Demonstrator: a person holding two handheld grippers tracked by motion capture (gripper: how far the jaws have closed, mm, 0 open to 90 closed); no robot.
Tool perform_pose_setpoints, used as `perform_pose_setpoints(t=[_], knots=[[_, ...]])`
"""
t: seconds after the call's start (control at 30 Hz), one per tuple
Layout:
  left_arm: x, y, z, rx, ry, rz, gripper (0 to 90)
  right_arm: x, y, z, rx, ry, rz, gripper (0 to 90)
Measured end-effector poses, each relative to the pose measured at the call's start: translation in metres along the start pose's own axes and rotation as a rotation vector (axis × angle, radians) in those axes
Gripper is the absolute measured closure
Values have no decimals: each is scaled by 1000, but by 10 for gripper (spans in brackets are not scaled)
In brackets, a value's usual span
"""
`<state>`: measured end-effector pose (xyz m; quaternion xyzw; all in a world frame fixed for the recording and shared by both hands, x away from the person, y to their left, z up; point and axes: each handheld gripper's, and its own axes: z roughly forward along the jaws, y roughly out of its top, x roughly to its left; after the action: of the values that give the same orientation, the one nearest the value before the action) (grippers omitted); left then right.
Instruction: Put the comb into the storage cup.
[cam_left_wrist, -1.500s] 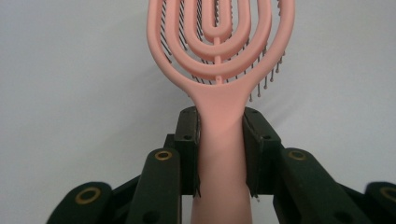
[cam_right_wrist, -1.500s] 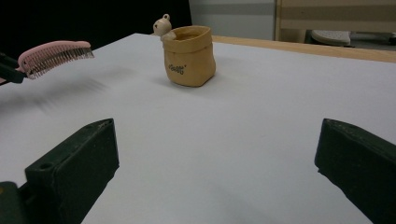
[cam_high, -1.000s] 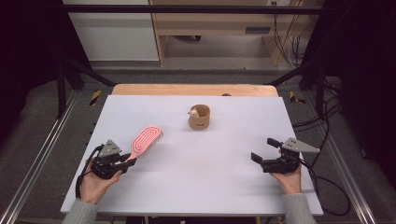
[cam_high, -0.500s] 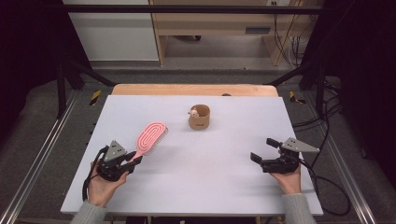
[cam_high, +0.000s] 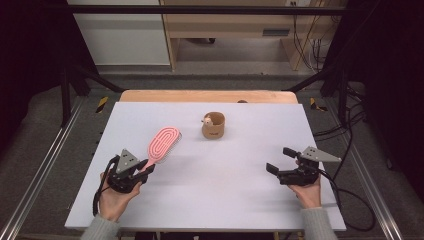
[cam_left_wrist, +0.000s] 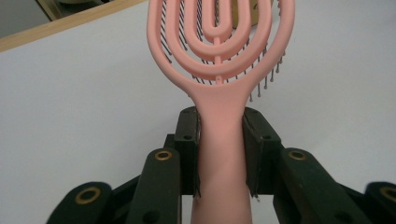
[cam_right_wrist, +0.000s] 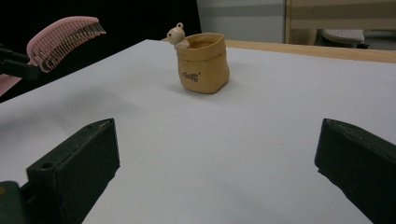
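A pink hairbrush (cam_high: 162, 143) with a looped openwork head is held off the white table (cam_high: 210, 200) at the left; my left gripper (cam_high: 145, 167) is shut on its handle (cam_left_wrist: 221, 154), both pads pressing its sides. Its bristles point down and away (cam_right_wrist: 65, 39). A small tan pouch-shaped cup (cam_high: 213, 125) with a little bear figure on its rim (cam_right_wrist: 176, 33) stands upright at the table's middle back. My right gripper (cam_high: 281, 160) rests at the right front, jaws wide open with nothing between them, aimed toward the cup (cam_right_wrist: 202, 62).
A wooden strip (cam_high: 210, 96) runs along the table's far edge. Metal rails (cam_high: 45, 170) flank both sides, with cables (cam_high: 350, 200) trailing on the floor at the right. Wide bare tabletop lies between the two grippers.
My left gripper carried the brush a little to the right and toward the table's middle, the head swinging more upright toward the back. The right gripper stayed put.
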<state>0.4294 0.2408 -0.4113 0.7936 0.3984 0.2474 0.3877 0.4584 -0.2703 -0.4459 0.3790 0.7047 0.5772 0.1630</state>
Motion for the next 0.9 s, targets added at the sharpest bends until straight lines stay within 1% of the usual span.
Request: perform_pose_setpoints(t=[0.17, 0.2, 0.27, 0.5, 0.73, 0.9], knots=[[-1, 6, 0, -18, -4, -11, 698, 6, 3, 2, 3, 5, 3, 3], [-2, 7, 1, -22, -3, -11, 697, 6, 4, 3, 4, 5, -5, 3], [-2, 10, 2, -31, -5, -18, 698, 8, 5, 4, 3, 7, 1, 3], [-7, 20, 4, -62, -6, -20, 697, 12, 8, 7, 17, 7, 9, 3], [-14, 25, 7, -80, -2, -19, 698, 20, 12, 10, 13, 15, -6, 4], [-17, 25, 8, -88, 4, -18, 697, 26, 14, 14, 15, 22, -11, 3]])
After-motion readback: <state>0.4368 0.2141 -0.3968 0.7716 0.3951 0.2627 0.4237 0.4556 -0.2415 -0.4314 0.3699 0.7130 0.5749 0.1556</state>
